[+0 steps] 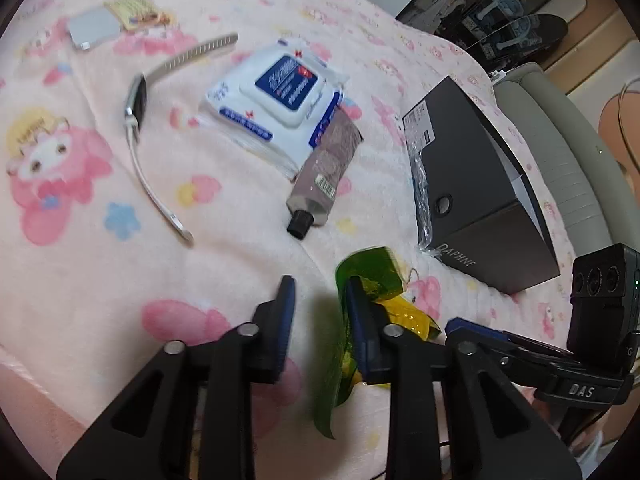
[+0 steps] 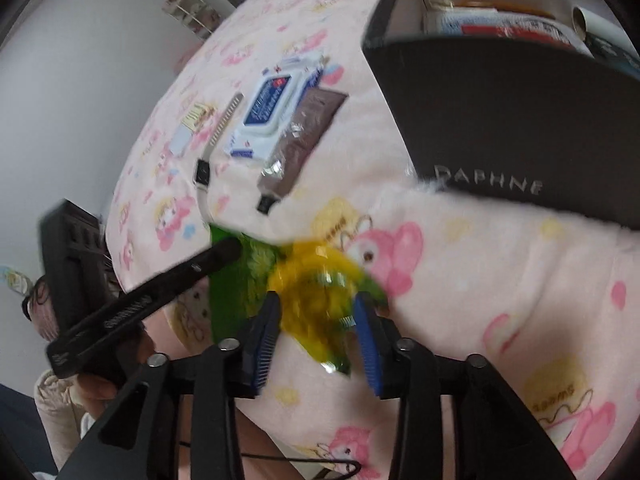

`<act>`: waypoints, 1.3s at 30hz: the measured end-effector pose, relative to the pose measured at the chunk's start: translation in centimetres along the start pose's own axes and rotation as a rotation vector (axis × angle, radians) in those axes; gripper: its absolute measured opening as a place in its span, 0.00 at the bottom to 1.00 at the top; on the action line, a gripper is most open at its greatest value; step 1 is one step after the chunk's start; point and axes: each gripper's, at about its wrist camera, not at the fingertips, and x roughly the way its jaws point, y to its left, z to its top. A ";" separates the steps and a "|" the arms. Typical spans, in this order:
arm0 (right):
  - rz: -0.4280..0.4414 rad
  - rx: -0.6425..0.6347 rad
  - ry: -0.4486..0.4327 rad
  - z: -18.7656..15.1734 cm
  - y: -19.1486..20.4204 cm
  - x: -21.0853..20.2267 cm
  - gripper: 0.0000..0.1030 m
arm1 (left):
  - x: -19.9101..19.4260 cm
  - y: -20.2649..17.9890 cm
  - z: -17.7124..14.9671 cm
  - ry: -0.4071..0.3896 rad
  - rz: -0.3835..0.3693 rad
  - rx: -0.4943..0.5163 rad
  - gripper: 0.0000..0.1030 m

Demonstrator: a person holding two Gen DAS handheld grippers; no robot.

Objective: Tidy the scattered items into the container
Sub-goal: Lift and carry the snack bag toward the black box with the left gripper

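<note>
My right tongs (image 2: pixel 316 316) are half open around the yellow end of the wrapper (image 2: pixel 316 280), which lies on the blanket (image 2: pixel 480 280) near the box (image 2: pixel 500 120). My left tongs (image 1: pixel 320 300) gape wide, one finger (image 1: pixel 356 300) touching its green end.

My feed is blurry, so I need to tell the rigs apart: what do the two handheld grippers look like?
Both look alike. The left gripper and right gripper have matte black angular linkage arms with silver round pivot pins and ribbed blue finger pads. Seen from the left wrist, the right unit carries a black camera block with round lenses and a white "DAS" marking. A thin black cable runs beneath the right gripper.
</note>
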 end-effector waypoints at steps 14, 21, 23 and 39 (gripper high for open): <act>-0.043 0.005 0.065 -0.7 -1.0 1.7 0.52 | 1.6 -0.1 -0.9 0.074 0.036 0.019 0.31; 0.077 0.056 0.055 -0.4 -1.8 3.5 0.52 | 1.8 0.3 -1.0 0.094 0.018 0.011 0.17; 0.130 0.073 0.059 -0.3 -1.8 3.8 0.49 | 1.7 0.3 -1.1 0.103 0.000 0.008 0.12; 0.128 -0.053 -0.163 -0.7 1.3 -8.5 0.33 | -6.6 -9.8 -0.5 -0.067 -0.181 0.148 0.02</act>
